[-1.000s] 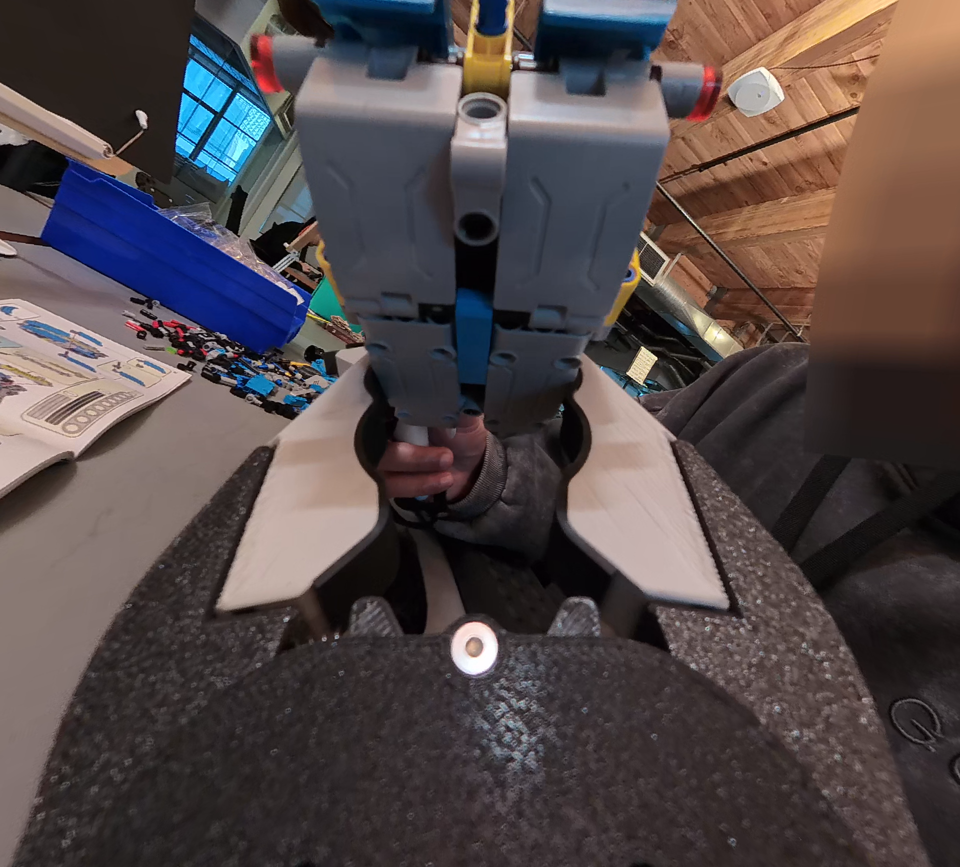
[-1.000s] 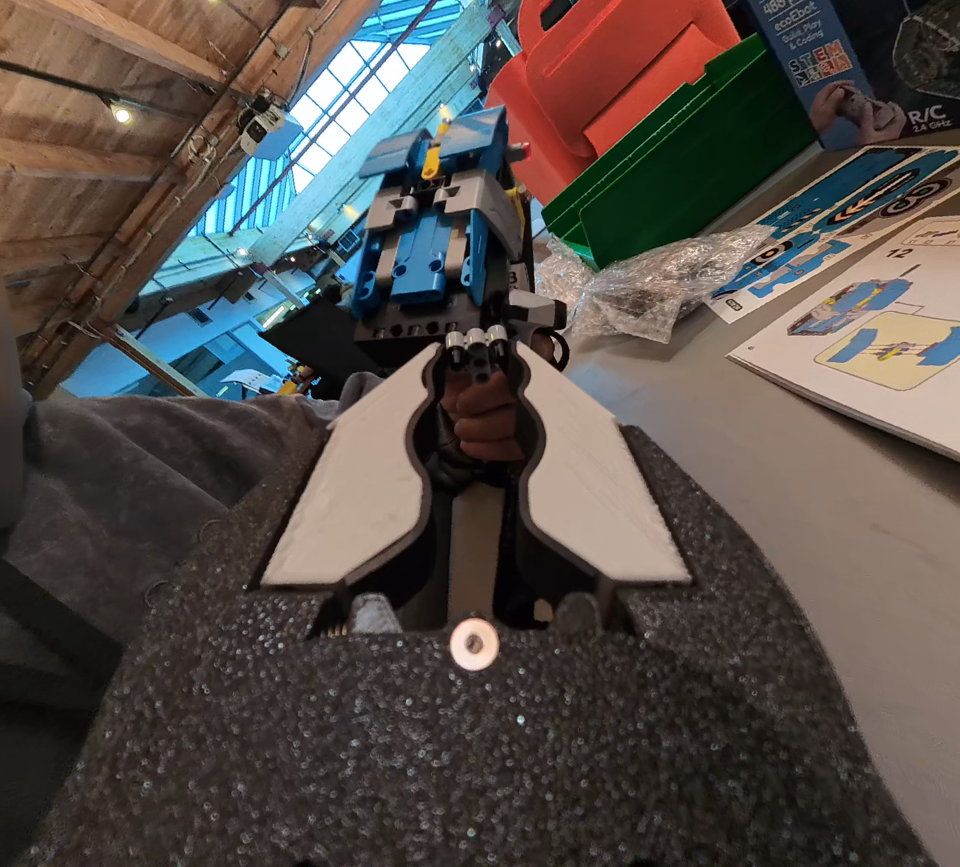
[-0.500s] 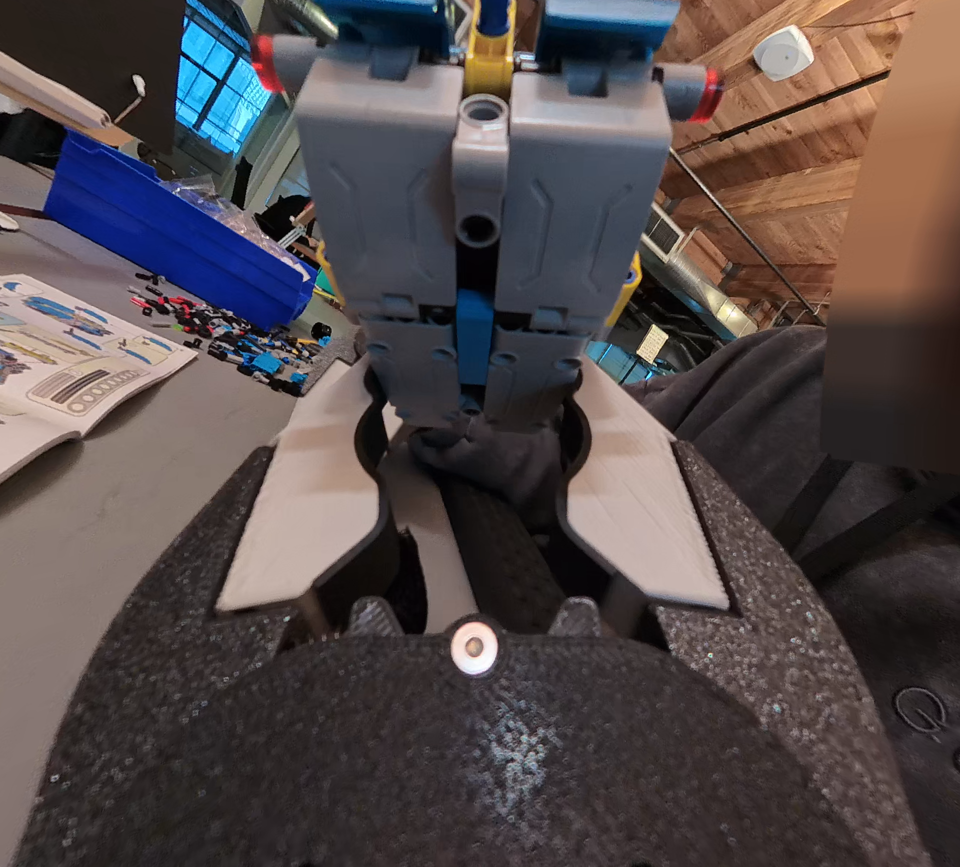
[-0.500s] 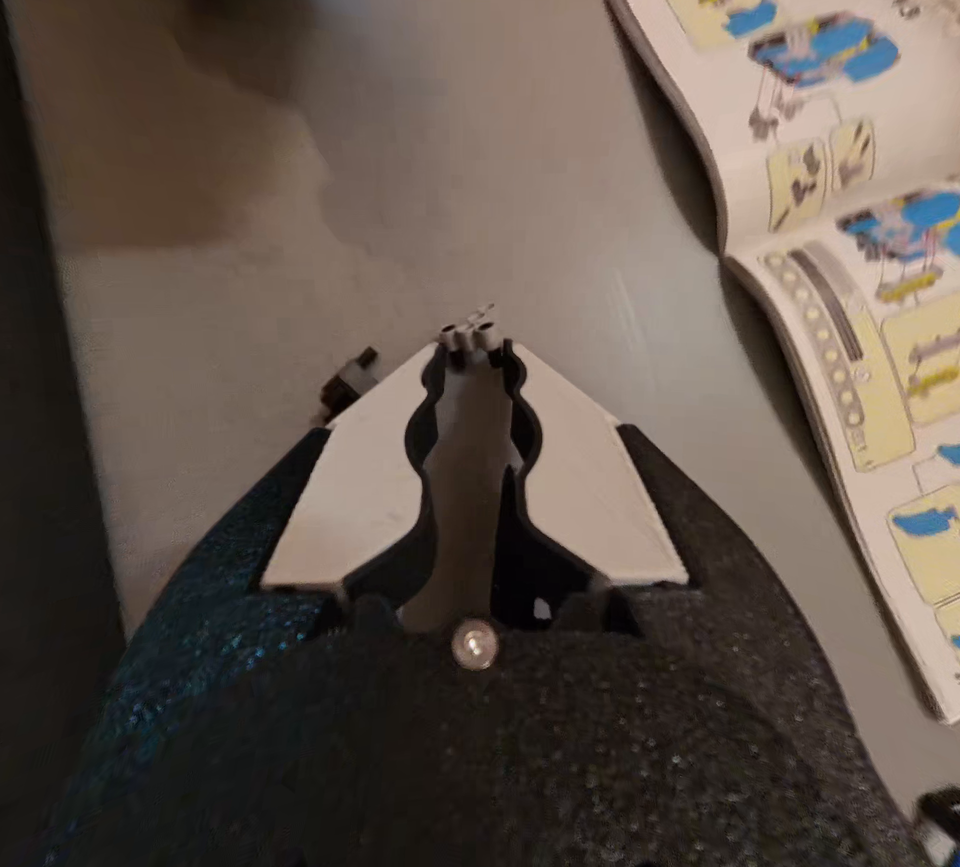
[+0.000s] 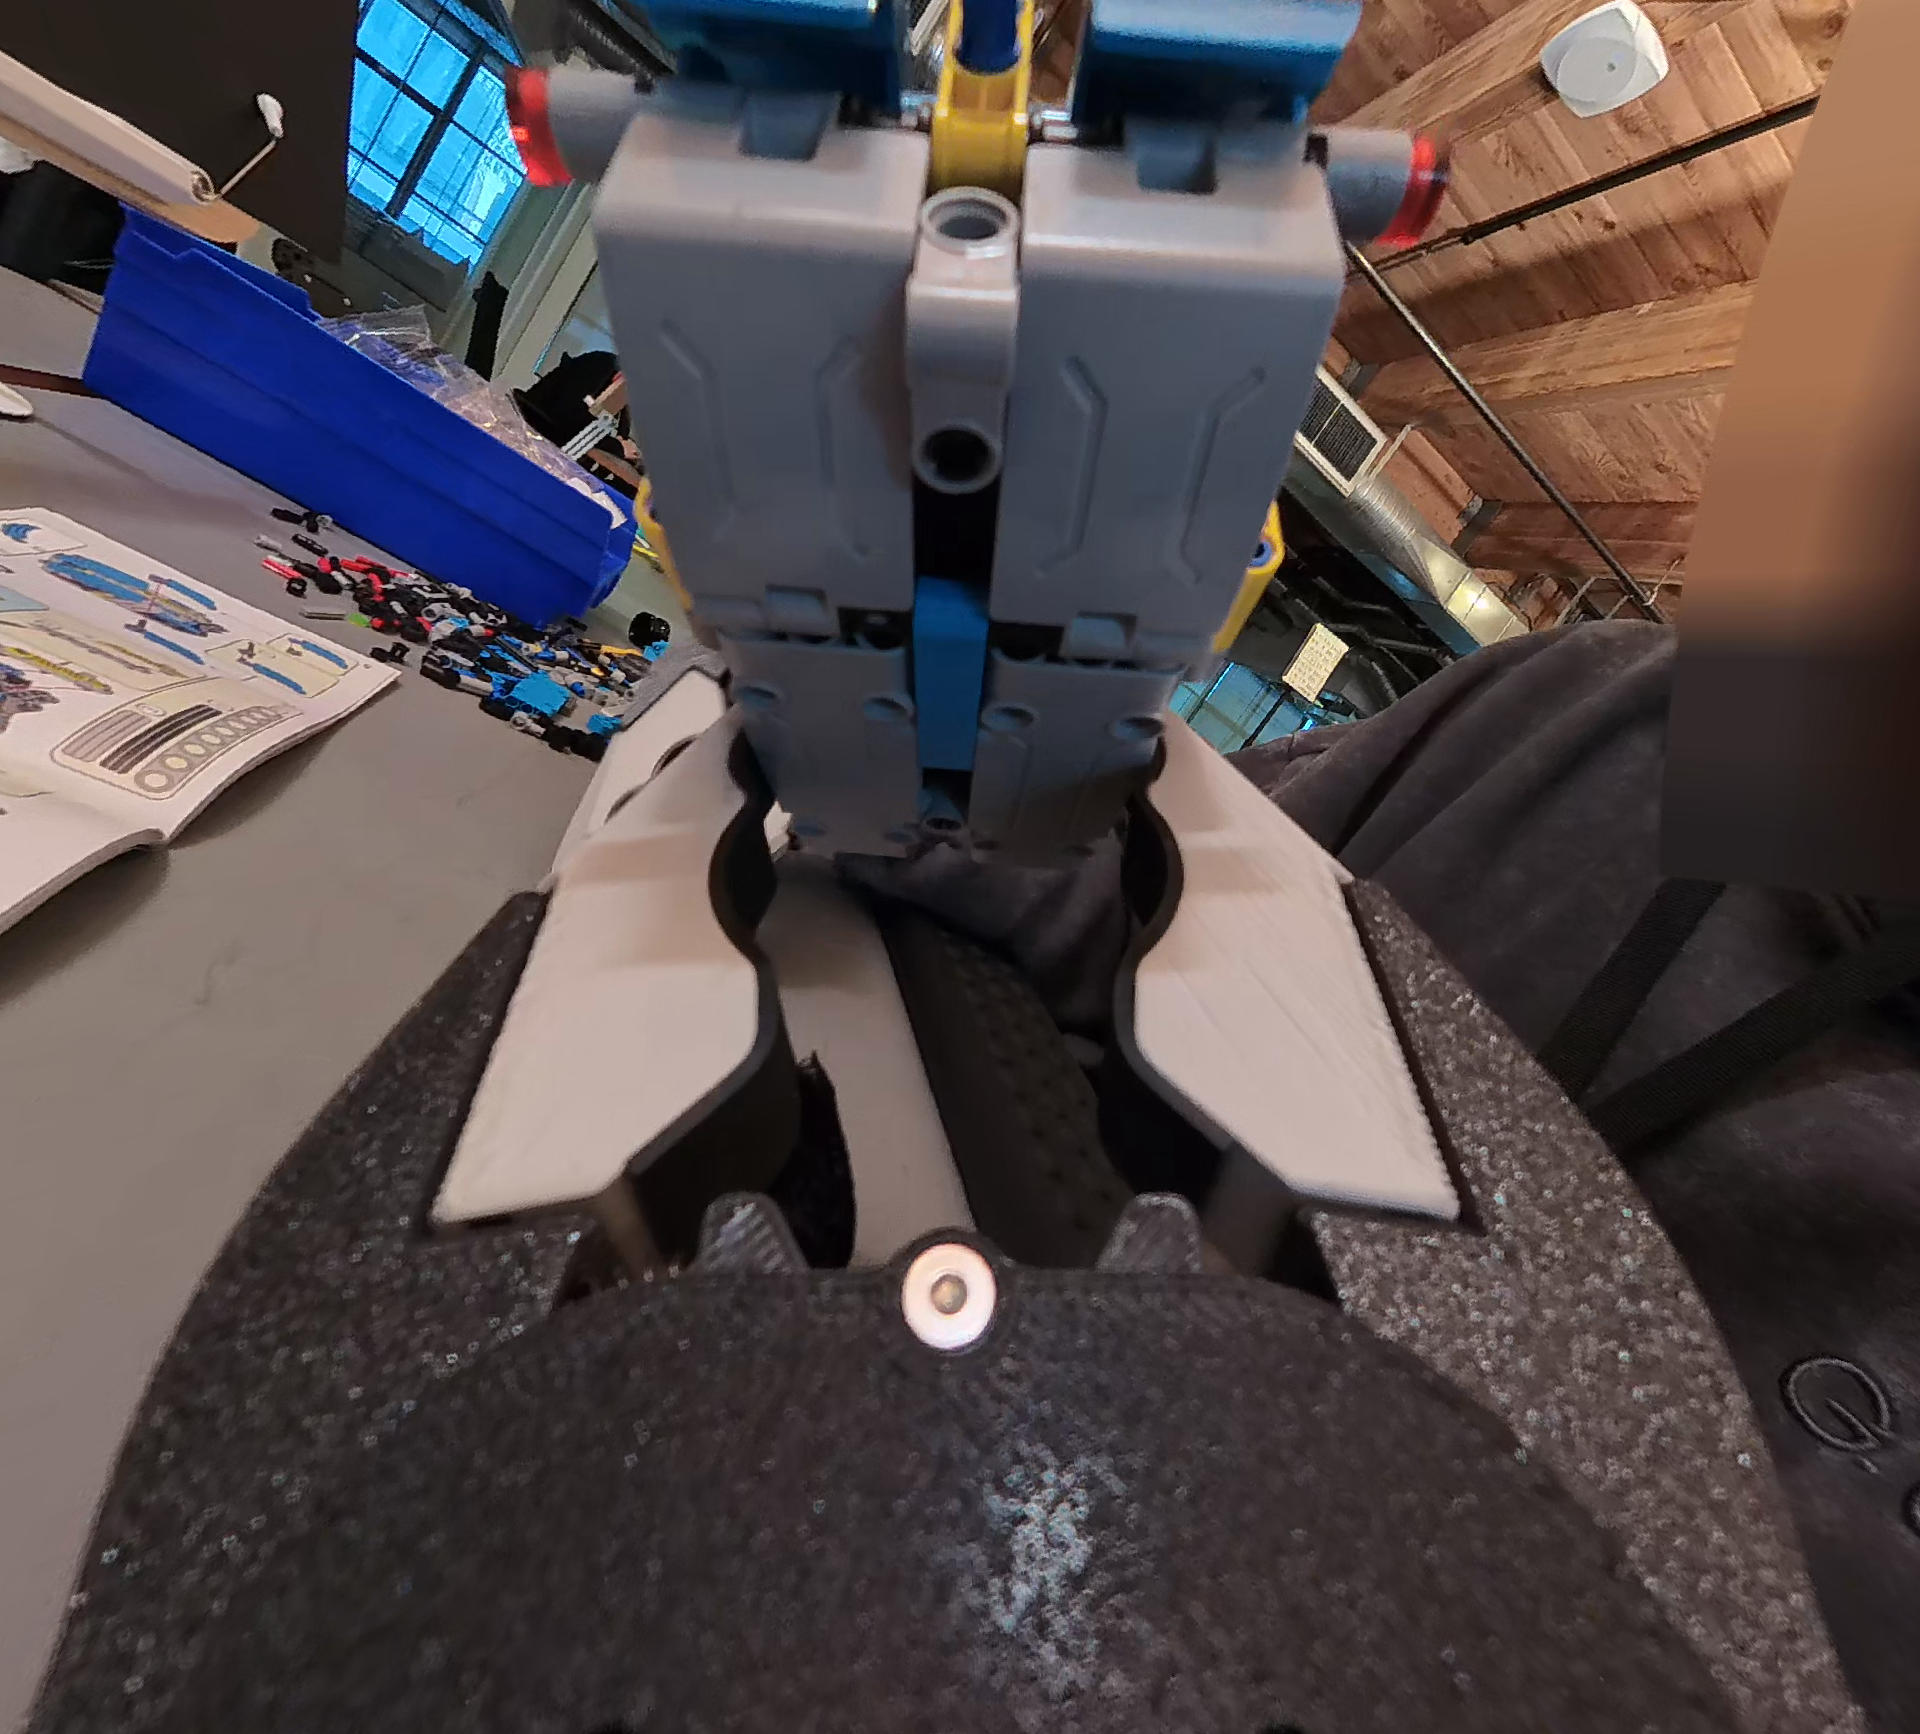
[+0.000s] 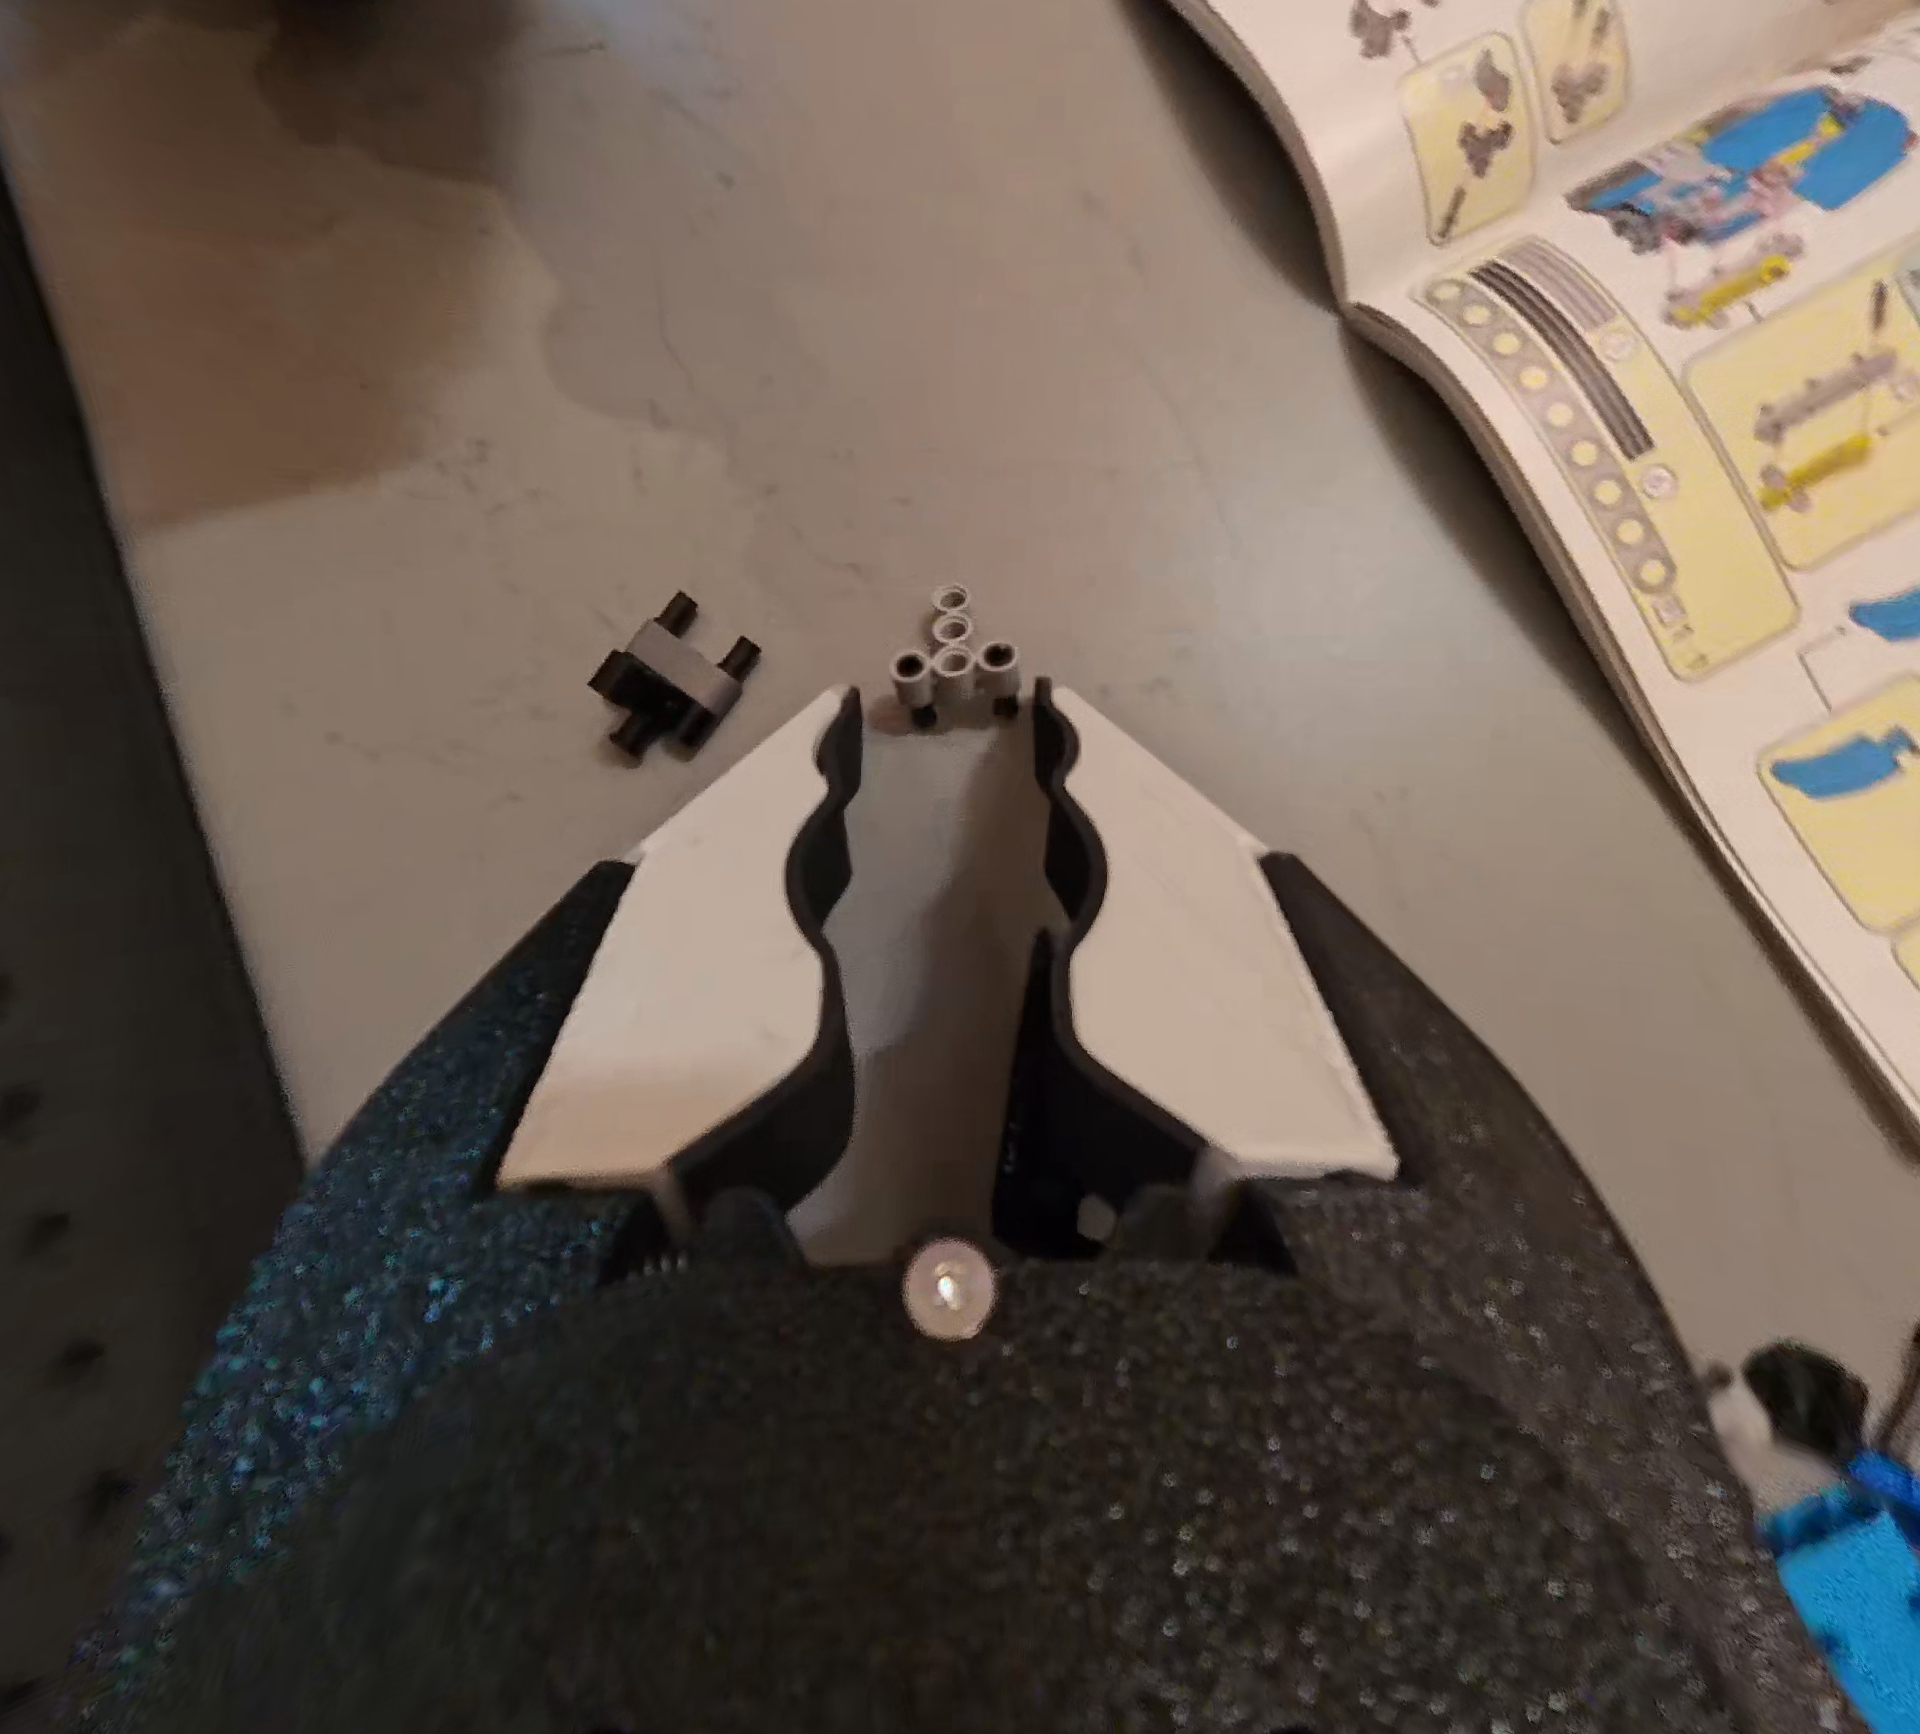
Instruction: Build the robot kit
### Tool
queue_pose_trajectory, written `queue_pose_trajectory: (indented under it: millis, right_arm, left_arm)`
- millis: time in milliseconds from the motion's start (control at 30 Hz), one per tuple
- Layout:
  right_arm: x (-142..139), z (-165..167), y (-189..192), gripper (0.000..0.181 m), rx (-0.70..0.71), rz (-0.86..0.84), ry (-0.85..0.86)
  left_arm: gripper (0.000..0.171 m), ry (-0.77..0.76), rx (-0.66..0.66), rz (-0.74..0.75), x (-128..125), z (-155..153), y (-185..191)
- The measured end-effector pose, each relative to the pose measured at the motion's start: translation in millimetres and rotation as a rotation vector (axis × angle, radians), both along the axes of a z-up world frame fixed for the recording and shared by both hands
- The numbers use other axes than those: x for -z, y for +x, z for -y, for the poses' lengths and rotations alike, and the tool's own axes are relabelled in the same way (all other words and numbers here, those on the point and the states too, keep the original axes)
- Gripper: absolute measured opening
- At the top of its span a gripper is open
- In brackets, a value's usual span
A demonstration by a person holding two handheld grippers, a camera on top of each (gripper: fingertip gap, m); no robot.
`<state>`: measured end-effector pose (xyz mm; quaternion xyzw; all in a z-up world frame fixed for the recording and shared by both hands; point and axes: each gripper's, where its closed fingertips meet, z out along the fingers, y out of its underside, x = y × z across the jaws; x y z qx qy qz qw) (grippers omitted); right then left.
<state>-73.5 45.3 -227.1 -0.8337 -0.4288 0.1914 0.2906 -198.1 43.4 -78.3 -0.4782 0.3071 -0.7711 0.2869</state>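
My left gripper (image 5: 956,749) is shut on the lower end of a grey, blue and yellow brick model (image 5: 790,396) and holds it upright above the table edge. In the right wrist view my right gripper (image 6: 945,697) points down at the grey table (image 6: 831,230). Its fingers stand slightly apart around a small grey pin-hole connector piece (image 6: 956,671), with a thin gap showing on each side. The piece sits low at the tabletop. A small black and grey connector (image 6: 673,692) lies on the table just left of the fingertips.
An open instruction booklet (image 6: 1558,230) lies to the right; it also shows in the left wrist view (image 5: 156,676). A blue bin (image 5: 343,437) and several loose small parts (image 5: 478,645) lie beyond. Blue parts (image 6: 1829,1559) sit at the lower right. A person's dark sleeve (image 5: 1507,853) is close.
My right gripper swung away from the model down to the table with the small grey piece, and its fingers have parted slightly. The left gripper stayed shut on the model, barely moving.
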Motion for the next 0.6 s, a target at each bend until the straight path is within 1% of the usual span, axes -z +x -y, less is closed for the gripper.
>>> queue_pose_trajectory:
  millis: [100, 133, 200, 233, 300, 333, 367, 500, 600]
  right_arm:
    - [-8, -3, 8, 0.034, 0.182, 0.006, 0.02]
    - [-10, -1, 6, 0.035, 0.225, -0.022, 0.007]
    - [-16, 2, -2, 0.043, 0.255, -0.069, 0.002]
    - [-17, 1, -3, 0.046, 0.244, -0.053, 0.024]
    - [-13, -4, -1, 0.045, 0.194, 0.045, 0.08]
    - [-10, -5, 0, 0.043, 0.157, 0.092, 0.082]
    - [-6, -3, -2, 0.039, 0.11, 0.12, 0.061]
    - [-3, -8, 5, 0.036, 0.009, 0.234, 0.038]
    - [1, -5, 6, 0.034, -0.071, 0.302, -0.009]
  left_arm:
    - [0.067, -0.003, 0.0, -0.004, 1, 0, 0]
    - [0.067, -0.006, 0.001, -0.004, 1, 0, 1]
    - [0.067, -0.013, 0.006, -0.004, 2, 0, 1]
    - [0.067, -0.015, 0.01, -0.005, 2, 0, 2]
    - [0.067, -0.016, 0.015, -0.009, 3, 1, 2]
    - [0.067, -0.013, 0.016, -0.011, 3, 1, 3]
    - [0.067, -0.01, 0.016, -0.013, 3, 2, 3]
    - [0.067, 0.0, 0.014, -0.019, 4, 2, 3]
    - [0.067, -0.004, 0.019, -0.021, 4, 3, 3]
